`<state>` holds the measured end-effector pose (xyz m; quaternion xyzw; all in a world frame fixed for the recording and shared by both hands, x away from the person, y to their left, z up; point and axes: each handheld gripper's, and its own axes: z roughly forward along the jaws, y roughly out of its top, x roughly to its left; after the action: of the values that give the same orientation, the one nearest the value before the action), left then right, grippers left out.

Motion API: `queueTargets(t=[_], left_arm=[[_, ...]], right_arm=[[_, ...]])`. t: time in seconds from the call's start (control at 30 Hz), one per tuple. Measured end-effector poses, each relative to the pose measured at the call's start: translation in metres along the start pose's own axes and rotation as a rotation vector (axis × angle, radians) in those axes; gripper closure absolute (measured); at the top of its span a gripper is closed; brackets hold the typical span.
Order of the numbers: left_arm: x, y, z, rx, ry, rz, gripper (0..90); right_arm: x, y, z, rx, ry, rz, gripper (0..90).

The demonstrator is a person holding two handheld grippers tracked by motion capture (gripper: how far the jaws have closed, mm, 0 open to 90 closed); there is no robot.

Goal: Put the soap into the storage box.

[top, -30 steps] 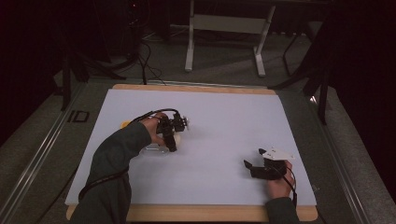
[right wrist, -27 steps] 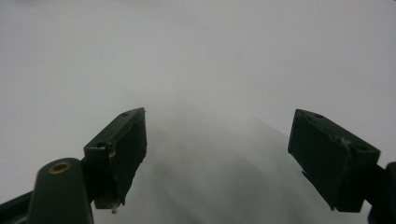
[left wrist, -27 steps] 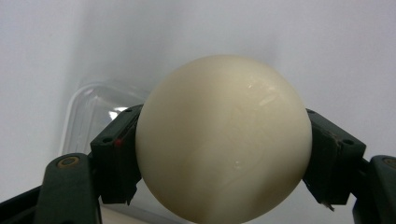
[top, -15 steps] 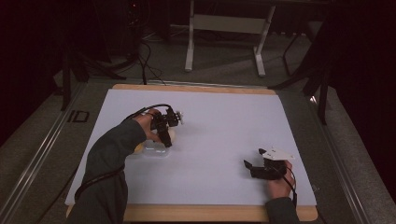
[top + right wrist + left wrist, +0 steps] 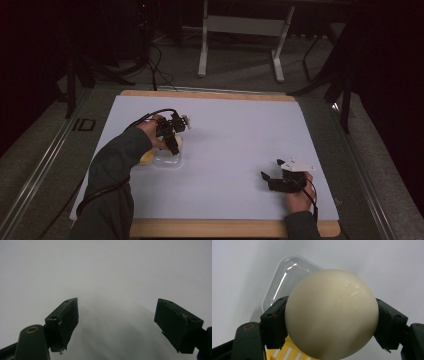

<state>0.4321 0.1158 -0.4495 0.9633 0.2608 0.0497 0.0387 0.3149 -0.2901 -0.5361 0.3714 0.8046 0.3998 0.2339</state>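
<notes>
The left gripper [image 5: 332, 322] pinches a smooth cream ball [image 5: 332, 315], half hiding a clear plastic tub [image 5: 284, 282]; a yellow ribbed piece [image 5: 287, 353], perhaps a lid, is cut off below. The right gripper [image 5: 116, 322] stands spread over the white table [image 5: 105, 270].

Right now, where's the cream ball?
The cream ball is clamped in the left gripper, left of table centre, just above the clear plastic container.
</notes>
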Motion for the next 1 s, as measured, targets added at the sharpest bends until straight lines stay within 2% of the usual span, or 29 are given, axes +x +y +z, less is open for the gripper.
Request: queueTargets(t=[0.1, 0.27, 0.3, 0.67, 0.93, 1.0], left_arm=[[0.005, -0.004, 0.001, -0.001, 0.005, -0.042, 24.6], [0.010, -0.007, 0.000, -0.004, 0.019, -0.075, 24.6], [0.013, -0.009, -0.001, -0.001, 0.033, -0.105, 24.6], [0.020, -0.013, 0.001, 0.016, 0.059, -0.192, 24.6], [0.025, -0.015, 0.000, 0.010, 0.070, -0.256, 24.7], [0.026, -0.016, 0.000, 0.008, 0.073, -0.260, 24.7]], right_arm=[[0.000, 0.000, 0.000, 0.000, 0.000, 0.000, 19.1], [0.000, 0.000, 0.000, 0.002, -0.001, -0.001, 19.1], [0.000, 0.000, 0.000, 0.002, -0.001, -0.001, 19.1], [0.000, 0.000, 0.000, 0.001, 0.000, -0.005, 19.0], [0.000, 0.000, 0.000, 0.001, -0.001, -0.004, 19.0], [0.000, 0.000, 0.000, 0.001, -0.001, -0.005, 19.0]])
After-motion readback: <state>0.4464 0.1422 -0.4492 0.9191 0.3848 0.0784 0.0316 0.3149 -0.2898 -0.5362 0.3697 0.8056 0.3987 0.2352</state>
